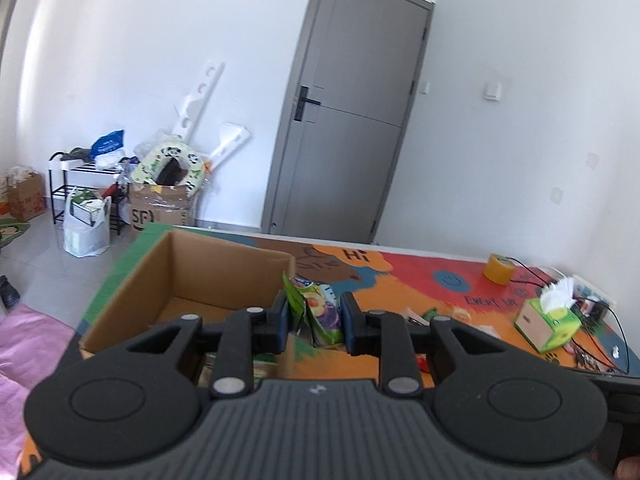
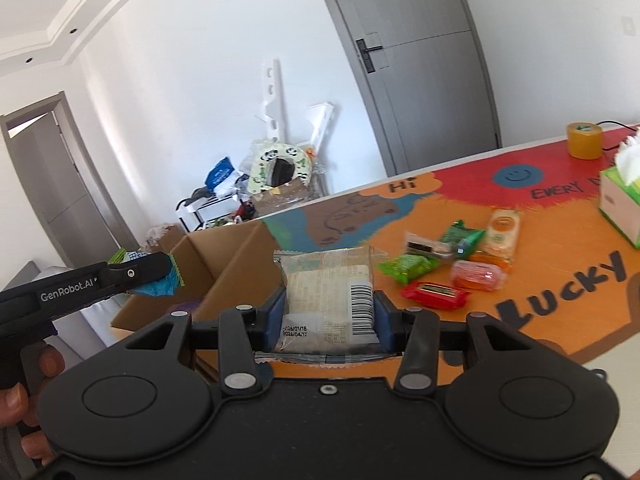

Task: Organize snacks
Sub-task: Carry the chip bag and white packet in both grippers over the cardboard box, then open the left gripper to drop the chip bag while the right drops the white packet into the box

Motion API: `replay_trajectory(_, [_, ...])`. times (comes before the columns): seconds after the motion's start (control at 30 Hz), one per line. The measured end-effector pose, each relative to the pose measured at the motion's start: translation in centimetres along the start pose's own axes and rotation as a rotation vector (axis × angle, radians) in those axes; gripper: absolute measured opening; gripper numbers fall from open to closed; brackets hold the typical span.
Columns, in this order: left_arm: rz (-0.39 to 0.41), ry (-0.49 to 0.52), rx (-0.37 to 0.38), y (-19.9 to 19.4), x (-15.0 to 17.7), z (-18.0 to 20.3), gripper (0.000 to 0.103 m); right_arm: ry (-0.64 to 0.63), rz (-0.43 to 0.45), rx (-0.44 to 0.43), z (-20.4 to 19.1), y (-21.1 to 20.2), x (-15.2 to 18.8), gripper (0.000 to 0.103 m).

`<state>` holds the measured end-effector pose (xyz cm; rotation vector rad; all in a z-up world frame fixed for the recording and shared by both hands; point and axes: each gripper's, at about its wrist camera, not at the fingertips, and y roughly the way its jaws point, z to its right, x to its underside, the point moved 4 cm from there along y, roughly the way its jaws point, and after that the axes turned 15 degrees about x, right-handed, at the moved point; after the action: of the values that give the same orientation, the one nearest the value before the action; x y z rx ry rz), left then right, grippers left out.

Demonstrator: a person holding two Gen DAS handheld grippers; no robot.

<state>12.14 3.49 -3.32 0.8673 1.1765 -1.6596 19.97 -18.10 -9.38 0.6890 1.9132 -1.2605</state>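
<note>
My left gripper (image 1: 313, 322) is shut on a green snack packet (image 1: 320, 312) with fruit pictures, held by the near right corner of an open cardboard box (image 1: 208, 272). It also shows in the right wrist view (image 2: 160, 270), above the box (image 2: 224, 264). My right gripper (image 2: 330, 312) is shut on a pale clear packet (image 2: 332, 284) with a barcode, held above the table beside the box. Several loose snacks lie on the colourful table mat (image 2: 560, 240): a green packet (image 2: 406, 268), a red packet (image 2: 434, 294), a pink packet (image 2: 478, 274) and an orange packet (image 2: 500, 236).
A tissue box (image 1: 548, 322) and a yellow tape roll (image 1: 498, 269) stand at the table's right, with black cables near them. Beyond the table are a grey door (image 1: 348, 120), a cluttered shoe rack (image 1: 80, 184) and boxes on the floor.
</note>
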Motion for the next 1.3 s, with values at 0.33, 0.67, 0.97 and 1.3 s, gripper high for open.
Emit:
replay_trajectory(0.33, [0.015,-0.059,-0.058,-0.1,-0.6,-4.8,0.025,-0.047,-0.006,-0.036,-4.1,1.4,-0.5,0.045])
replay_trajectory(0.67, [0.002,-0.094,-0.062,2.0,-1.2,-8.2,0.025,-0.085,-0.014,-0.055,-8.0,3.6,-1.4,0.045])
replay_trajectory(0.97, [-0.023,-0.149,-0.099,2.7,-1.4,-10.8,0.05,-0.11,-0.028,-0.079,-11.0,5.4,-1.8,0.045])
replay_trajectory(1.3, [0.013,-0.186,-0.126,0.1,-2.0,-12.6,0.071,-0.118,-0.036,-0.119,-13.7,6.6,-2.4,0.046])
